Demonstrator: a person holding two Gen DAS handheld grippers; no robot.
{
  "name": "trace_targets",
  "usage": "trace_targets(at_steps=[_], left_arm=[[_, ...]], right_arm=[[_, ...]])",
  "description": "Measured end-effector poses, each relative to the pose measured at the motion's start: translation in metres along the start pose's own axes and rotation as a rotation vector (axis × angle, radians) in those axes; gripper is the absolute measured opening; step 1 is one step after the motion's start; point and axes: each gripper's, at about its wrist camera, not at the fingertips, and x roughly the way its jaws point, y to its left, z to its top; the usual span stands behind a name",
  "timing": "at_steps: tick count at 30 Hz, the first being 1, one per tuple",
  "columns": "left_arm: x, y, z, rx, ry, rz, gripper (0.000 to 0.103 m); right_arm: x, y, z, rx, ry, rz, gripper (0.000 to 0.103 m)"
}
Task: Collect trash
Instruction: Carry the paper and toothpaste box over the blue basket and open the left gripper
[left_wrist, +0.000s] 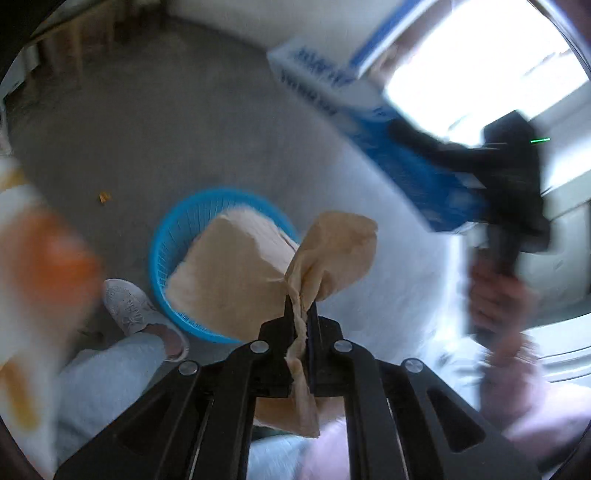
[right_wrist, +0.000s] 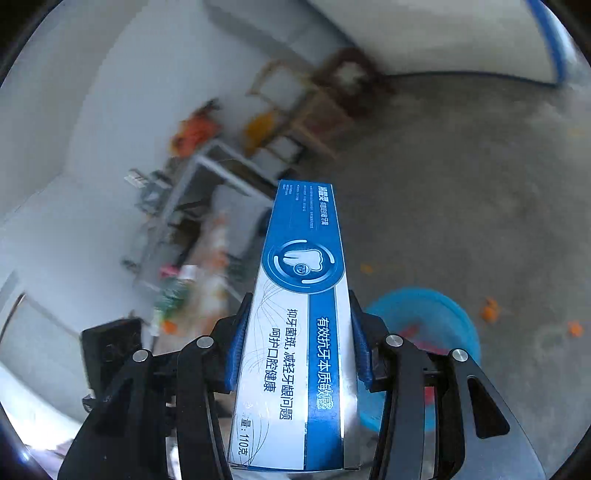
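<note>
Grey concrete floor (left_wrist: 155, 122) carries a blue basket (left_wrist: 166, 254). Above it, the left hand-held gripper (left_wrist: 300, 314) pinches a crumpled brown paper bag (left_wrist: 236, 269). Its counterpart, the right hand-held gripper (right_wrist: 299, 343), clamps a blue-and-white toothpaste box (right_wrist: 299, 314).

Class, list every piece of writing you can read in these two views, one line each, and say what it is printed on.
"有效抗牙本质敏感": blue stripe of the blue-and-white toothpaste carton.
"抑牙菌斑, 减轻牙龈问题": the carton's white panel.
"呵护口腔健康": same panel.
"110克": the carton's near end.
Fine print at the far end: too small.
Lettering on the carton in the left view: blurred.
</note>
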Motion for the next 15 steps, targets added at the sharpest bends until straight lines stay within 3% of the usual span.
trace_targets(at_steps=[4, 6, 7, 9, 10, 12, 13, 15], left_arm=[[0.089, -0.006, 0.029, 0.079, 0.095, 0.199, 0.006], [0.12, -0.003, 0.033, 0.066, 0.122, 0.236, 0.008], [0.14, -0.001, 0.034, 0.068, 0.172, 0.237, 0.013], [0.183, 0.002, 0.036, 0.092, 0.269, 0.231, 0.036], [0.2, 0.005, 0.039, 0.109, 0.301, 0.268, 0.052], [0.22, 0.009, 0.042, 0.124, 0.314, 0.377, 0.055], [0.222, 0.011, 0.044, 0.101, 0.319, 0.379, 0.057], [0.217, 0.018, 0.046, 0.035, 0.323, 0.314, 0.067]], right_arm=[[0.0, -0.034, -0.023, 0.098, 0.011, -0.003, 0.044], [0.0, -0.041, -0.024, 0.103, 0.017, -0.032, 0.044], [0.001, -0.043, -0.024, 0.107, 0.016, -0.044, 0.044], [0.001, -0.045, -0.021, 0.115, 0.017, -0.048, 0.044], [0.002, -0.044, -0.02, 0.118, 0.019, -0.046, 0.045], [-0.002, -0.043, -0.02, 0.106, 0.025, -0.06, 0.045], [0.0, -0.041, -0.019, 0.089, 0.031, -0.079, 0.045], [0.0, -0.041, -0.02, 0.062, 0.036, -0.099, 0.045]])
